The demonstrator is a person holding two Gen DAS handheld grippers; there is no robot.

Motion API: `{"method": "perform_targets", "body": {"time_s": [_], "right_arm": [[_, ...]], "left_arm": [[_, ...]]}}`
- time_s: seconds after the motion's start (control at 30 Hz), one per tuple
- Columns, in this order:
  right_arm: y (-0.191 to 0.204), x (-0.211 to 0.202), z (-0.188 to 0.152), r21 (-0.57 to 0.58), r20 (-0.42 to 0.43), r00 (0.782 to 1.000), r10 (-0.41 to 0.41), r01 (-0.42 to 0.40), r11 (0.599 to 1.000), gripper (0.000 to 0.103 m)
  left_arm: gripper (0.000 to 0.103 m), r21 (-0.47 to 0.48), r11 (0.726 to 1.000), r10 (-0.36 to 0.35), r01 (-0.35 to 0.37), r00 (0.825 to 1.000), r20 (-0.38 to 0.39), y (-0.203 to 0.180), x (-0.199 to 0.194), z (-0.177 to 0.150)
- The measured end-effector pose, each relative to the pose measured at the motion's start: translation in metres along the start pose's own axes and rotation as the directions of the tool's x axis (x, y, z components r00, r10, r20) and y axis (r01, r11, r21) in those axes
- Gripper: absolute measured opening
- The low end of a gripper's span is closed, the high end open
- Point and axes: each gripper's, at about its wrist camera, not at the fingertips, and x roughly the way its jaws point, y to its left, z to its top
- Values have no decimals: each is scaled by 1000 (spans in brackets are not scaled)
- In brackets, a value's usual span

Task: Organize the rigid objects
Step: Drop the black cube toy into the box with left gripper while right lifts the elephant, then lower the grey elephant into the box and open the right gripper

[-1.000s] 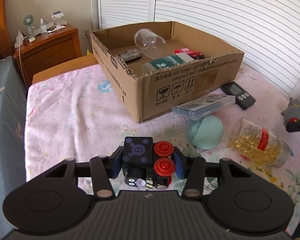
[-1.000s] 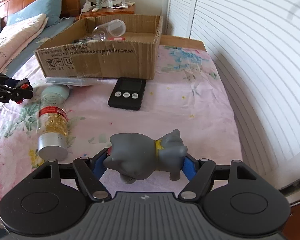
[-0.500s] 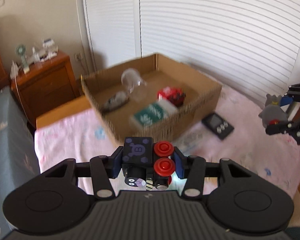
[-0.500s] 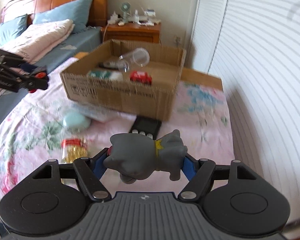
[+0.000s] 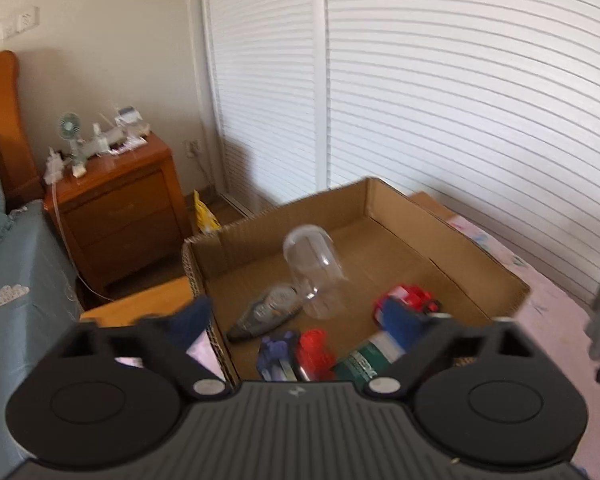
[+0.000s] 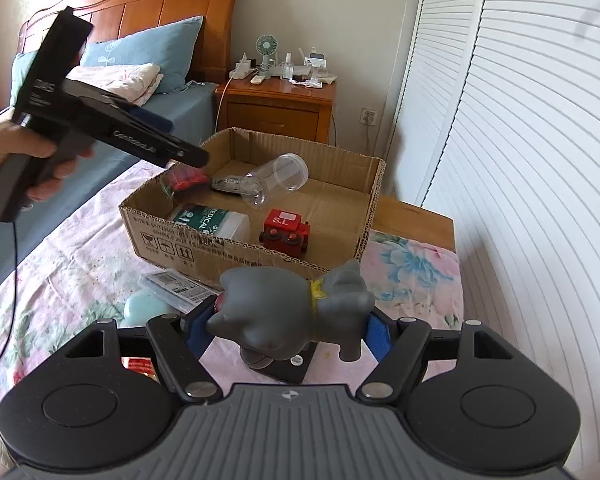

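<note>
Beside the cardboard box (image 6: 256,254), perhaps touching, lies a clear case (image 6: 176,285)

L jaws opening; purple-red toy (image 5: 296,354) released, dropping into box (image 5: 400,220).

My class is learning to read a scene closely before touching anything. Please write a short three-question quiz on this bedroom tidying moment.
1. True or false: the right gripper is shut on a grey toy animal.
2. Which of these lies inside the cardboard box? A) a blue pillow B) a clear plastic cup C) a folded blanket
3. Short answer: what piece of furniture does the small green fan stand on?

Key: 1 true. 2 B. 3 the wooden nightstand beside the bed.
</note>
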Motion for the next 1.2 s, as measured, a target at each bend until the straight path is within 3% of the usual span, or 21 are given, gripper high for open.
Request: {"method": "perform_targets", "body": {"time_s": [0.1,0.3,0.53,0.77,1.13,1.2], "right_arm": [[3,1,1,-9,-2,1000,3,-3,1000,77],[8,0,9,-21,3,1000,6,-6,1000,77],[7,9,36,-11,12,999,33,-33,999,77],[4,45,80,19,3,999,50,-50,999,78],[18,119,138,33,-31,996,80,-79,996,78],[20,130,143,42,-32,996,80,-79,996,85]], "left_arm": [[96,-13,999,-44,43,999,-30,2,-1,-5],[98,-39,997,-69,68,997,-30,1,-27,-27],[102,-132,987,-98,87,992,-78,2,-64,-59],[102,-101,994,27,-41,991,-132,-8,-90,-90],[102,-145,986,82,-86,996,-35,-6,-122,-103],[102,-151,984,91,-94,995,-30,-5,-123,-105]]}}
